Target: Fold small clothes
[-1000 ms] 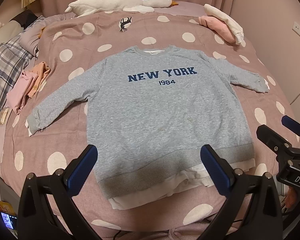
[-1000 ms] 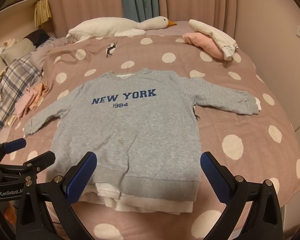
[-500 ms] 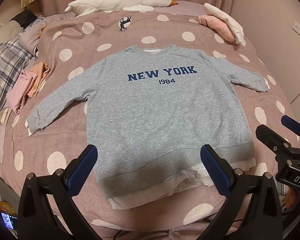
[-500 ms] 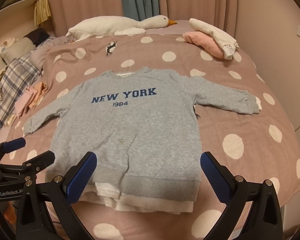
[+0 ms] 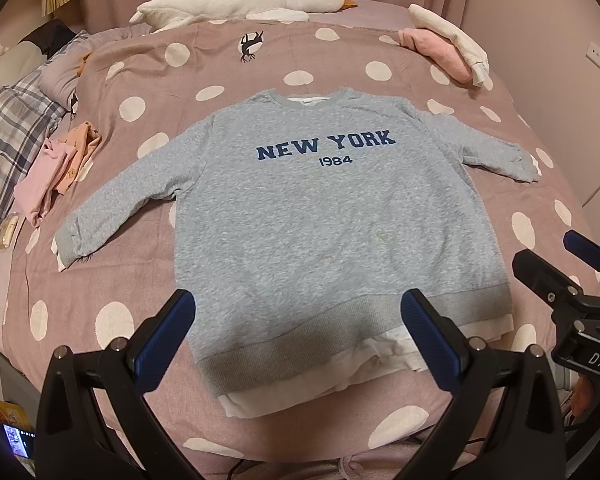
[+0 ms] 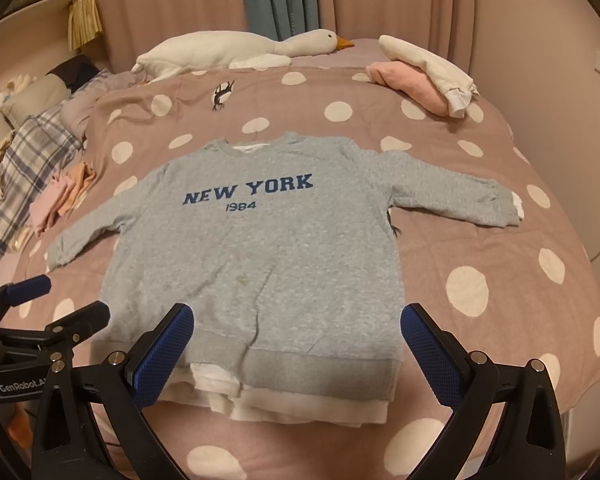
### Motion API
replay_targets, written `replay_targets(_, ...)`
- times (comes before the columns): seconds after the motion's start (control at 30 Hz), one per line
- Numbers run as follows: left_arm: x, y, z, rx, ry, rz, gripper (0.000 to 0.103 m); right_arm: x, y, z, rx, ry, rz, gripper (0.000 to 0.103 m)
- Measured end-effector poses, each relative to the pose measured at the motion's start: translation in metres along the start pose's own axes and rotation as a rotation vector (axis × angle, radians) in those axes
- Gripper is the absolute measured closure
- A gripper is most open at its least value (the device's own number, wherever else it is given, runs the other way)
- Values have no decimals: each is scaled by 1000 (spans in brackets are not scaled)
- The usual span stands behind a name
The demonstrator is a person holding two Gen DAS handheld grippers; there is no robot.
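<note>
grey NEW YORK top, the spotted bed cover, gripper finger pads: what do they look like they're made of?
Sweatshirt: looks like heathered grey knit fleece, matte, with ribbed hem and cuffs; a white woven-looking layer shows below the hem.
Bed cover: probably cotton weave, matte, lightly creased, with printed white dots.
Finger pads: blue, cross-hatched texture, likely rubber or soft plastic, on black rigid plastic-looking arms with metal screws.

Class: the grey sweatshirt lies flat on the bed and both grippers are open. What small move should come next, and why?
Probably bring the left gripper to the left sleeve cuff to fold it inward. The grey sweatshirt lies flat and face up, sleeves spread, unfolded; both the left and the right gripper hover open near the hem, holding nothing.
</note>
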State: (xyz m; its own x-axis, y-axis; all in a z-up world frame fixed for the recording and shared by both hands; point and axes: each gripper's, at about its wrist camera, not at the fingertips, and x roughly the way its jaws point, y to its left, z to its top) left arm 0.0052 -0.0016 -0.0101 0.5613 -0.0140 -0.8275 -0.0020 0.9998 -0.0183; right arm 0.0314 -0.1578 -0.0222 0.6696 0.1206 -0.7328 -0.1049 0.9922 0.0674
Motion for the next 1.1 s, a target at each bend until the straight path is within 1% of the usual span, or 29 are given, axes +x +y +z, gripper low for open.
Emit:
replay_targets(0.47, 3, 2, -2, -2, 8, -2, 0, 3, 0, -4, 2, 16, 0, 1)
replay_targets(0.6, 3, 9, 0, -42, 11, -26, 0, 3, -3, -2, 18, 16, 21, 1)
replay_targets(0.67, 1, 15, 2, -78, 2, -50, 0, 4, -10, -1, 53, 21, 72, 1)
replay_targets(0.73, -2, 24, 2, -125, -14, -83, 0, 6, -20, 0, 102, 28, 151, 1)
replay_targets(0.77, -3, 28, 1, -148, -21, -99, 0, 7, -25, 1, 126, 32, 174, 1)
replay_targets(0.83, -2, 36, -1, -198, -28, -136, 0, 11, -38, 2, 183, 44, 200, 1)
replay_targets(0.9, 1, 44, -4, -241, -21, -160, 0, 19, -52, 2, 252, 67, 201, 1)
replay_targets(1.03, 8, 50, -9, -258, -6, -118, 0, 33, -78, -4, 388, 117, 257, 1)
replay_targets(1.1, 10, 55, -11, -266, -6, -112, 0, 37, -89, -8, 440, 130, 259, 1)
